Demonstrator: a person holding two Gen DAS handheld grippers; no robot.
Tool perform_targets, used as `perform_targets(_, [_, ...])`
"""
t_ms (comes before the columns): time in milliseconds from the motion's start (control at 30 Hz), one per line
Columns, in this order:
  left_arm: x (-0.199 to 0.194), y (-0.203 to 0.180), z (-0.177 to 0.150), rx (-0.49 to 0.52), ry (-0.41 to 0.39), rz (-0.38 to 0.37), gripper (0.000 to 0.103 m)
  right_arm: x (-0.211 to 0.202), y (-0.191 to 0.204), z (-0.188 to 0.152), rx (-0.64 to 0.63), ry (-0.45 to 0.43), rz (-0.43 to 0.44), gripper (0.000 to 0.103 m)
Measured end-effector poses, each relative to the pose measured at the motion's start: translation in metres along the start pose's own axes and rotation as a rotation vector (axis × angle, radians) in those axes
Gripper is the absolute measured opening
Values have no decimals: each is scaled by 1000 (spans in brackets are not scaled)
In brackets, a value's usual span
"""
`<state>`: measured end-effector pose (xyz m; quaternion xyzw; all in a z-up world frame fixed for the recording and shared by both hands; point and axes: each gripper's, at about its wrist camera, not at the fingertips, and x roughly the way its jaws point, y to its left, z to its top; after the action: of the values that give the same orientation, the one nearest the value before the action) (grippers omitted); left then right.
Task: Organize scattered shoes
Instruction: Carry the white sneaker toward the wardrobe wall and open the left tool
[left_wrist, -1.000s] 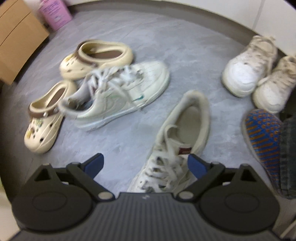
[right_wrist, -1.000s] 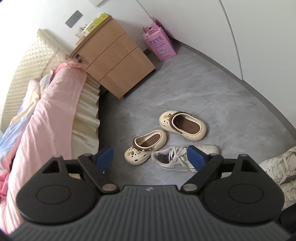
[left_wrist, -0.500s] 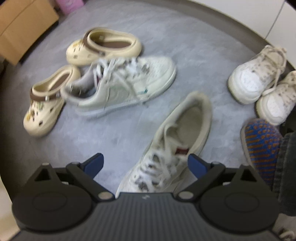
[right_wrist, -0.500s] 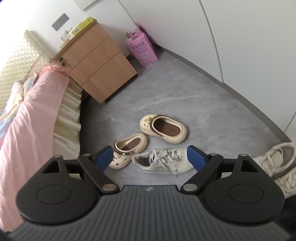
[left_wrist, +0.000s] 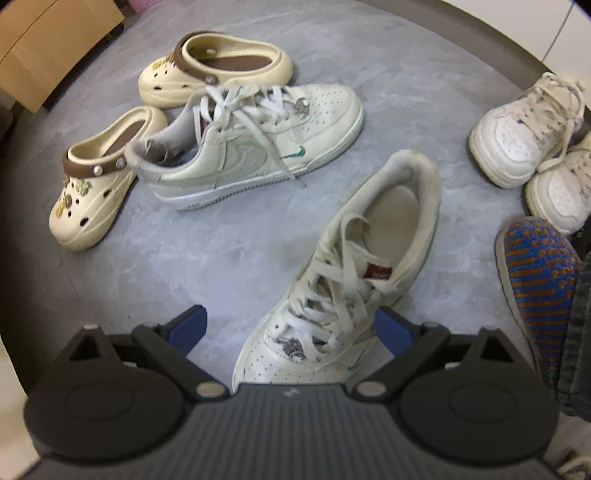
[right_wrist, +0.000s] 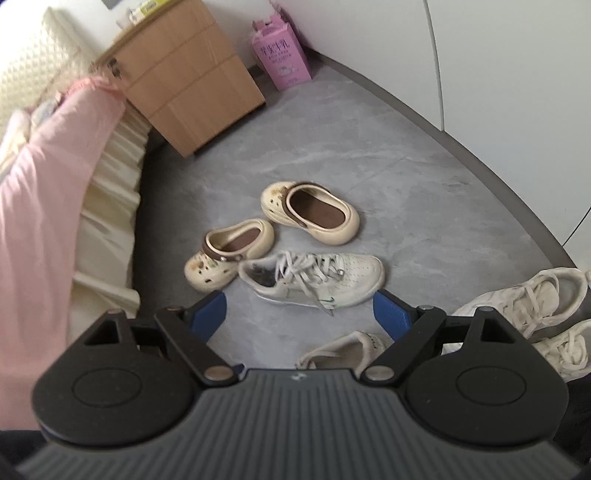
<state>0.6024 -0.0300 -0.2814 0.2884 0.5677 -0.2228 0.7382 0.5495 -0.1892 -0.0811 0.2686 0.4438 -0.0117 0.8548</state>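
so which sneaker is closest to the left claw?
The cream sneaker with the red tongue tag, toe between the open left claw fingers. The other cream sneaker lies beside the clogs.

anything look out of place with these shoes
Yes. The two cream sneakers are split: one lies against the clogs, the other sits apart at an angle, toe toward the left hand-held gripper. The clogs point different ways.

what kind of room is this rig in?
Most likely a bedroom: a bed with a pink blanket, a wooden bedside drawer unit, and shoes scattered on the grey floor, such as the cream clogs.
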Motion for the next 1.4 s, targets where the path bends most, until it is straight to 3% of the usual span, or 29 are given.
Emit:
perform_targets(433, [3,-2,-1,6,15,4,98,19,9,-9,-96,40,-67,88])
perform_targets(533, [3,-3,-1,13,13,3,98,26,21,-11,-106,57,-72,80])
perform_targets(767, [4,-7,-3,32,18,-3,98,25,24,-12,-118,82,-60,80])
perform_targets(1033, [-2,-11,-3,52,-3,-20,98,25,40,10,-299,162,-78,80])
perform_targets(1200, [-24,1,12,37,-121,-35,98,49,43,22,-485,199,-144,77])
perform_targets(1300, [-38,18,26,3,-209,-33,99,76,30,30,-506,246,-193,71])
perform_targets(1400, [-43,40,37,-34,-278,12,99,96,23,39,-521,271,-163,68])
